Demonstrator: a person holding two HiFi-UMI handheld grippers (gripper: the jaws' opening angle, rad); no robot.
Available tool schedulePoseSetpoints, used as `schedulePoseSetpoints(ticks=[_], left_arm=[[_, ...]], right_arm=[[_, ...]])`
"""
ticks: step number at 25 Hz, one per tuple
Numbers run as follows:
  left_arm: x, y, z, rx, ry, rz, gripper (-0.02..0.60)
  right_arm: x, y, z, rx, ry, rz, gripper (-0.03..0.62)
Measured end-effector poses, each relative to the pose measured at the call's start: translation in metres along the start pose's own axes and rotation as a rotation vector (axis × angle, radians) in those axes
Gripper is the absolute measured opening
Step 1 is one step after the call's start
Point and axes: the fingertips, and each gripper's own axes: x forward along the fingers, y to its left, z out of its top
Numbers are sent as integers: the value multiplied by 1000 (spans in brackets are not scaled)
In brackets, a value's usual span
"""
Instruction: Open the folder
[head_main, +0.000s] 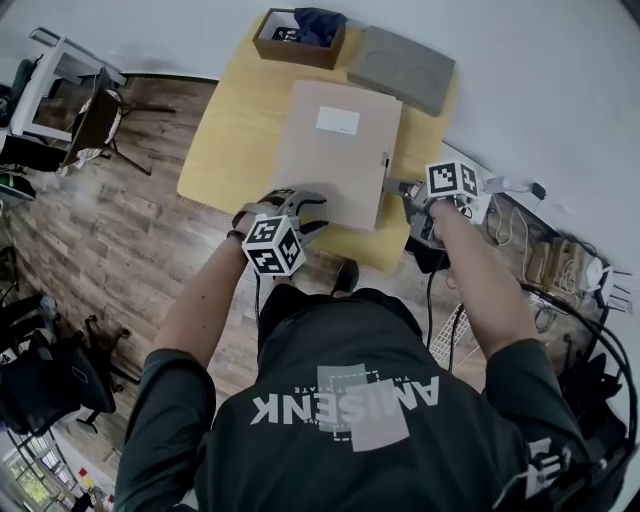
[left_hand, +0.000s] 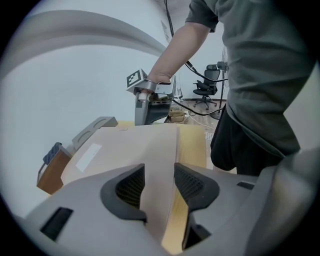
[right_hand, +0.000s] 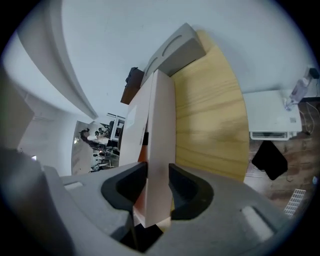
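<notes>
1. Beige folder (head_main: 335, 150) lies in the middle of the wooden bench (head_main: 225, 130), white label (head_main: 337, 120) facing up.
2. Left gripper (left_hand: 159, 182) is at the folder's near left corner. Its jaws are apart, with the folder's edge and a strip of bench showing in the gap. The pads are not pressing on it.
3. Right gripper (right_hand: 157, 185) is at the folder's right edge, close to the near corner. Its jaws are closed on that edge, both pads against it. Some orange shows under the cover.
4. Brown box (head_main: 298, 48) is at the far left of the bench, with dark items inside. Grey case (head_main: 400, 68) is at the far right, just beyond the folder.
</notes>
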Motion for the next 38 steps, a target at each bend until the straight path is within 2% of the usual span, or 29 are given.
schedulePoseSetpoints(ticks=[2, 5, 7, 11, 17, 21, 25, 28, 29, 32, 35, 38], left_arm=[[-1, 0, -1, 6, 10, 28, 172], [2, -13, 17, -22, -13, 21, 179], [9, -19, 35, 9, -17, 51, 179], [30, -21, 51, 68, 44, 106, 179], [27, -14, 52, 32, 51, 158, 178], [28, -13, 54, 109, 74, 185, 178], [22, -17, 63, 231, 59, 302, 150], [21, -22, 65, 264, 60, 351, 47], [20, -21, 66, 265, 60, 362, 41], [18, -18, 68, 235, 37, 378, 21], [1, -2, 74, 94, -40, 418, 0], [-17, 16, 78, -44, -82, 458, 0]], right_arm=[[2, -1, -1, 14, -11, 5, 141], [6, 1, -2, 39, -31, 19, 143], [8, 3, -2, 45, -33, 31, 146], [7, 3, -3, 27, -12, 33, 158], [6, 4, -1, 7, -3, 38, 163], [8, 3, -2, 4, -2, 47, 163], [6, 3, -3, -12, 5, 47, 166], [5, 3, -3, -25, 1, 46, 166], [5, 3, -3, -25, -1, 48, 166], [6, 3, -2, -29, 5, 50, 166], [7, 4, -1, -42, 12, 46, 166], [8, 5, -1, -48, 10, 51, 166]])
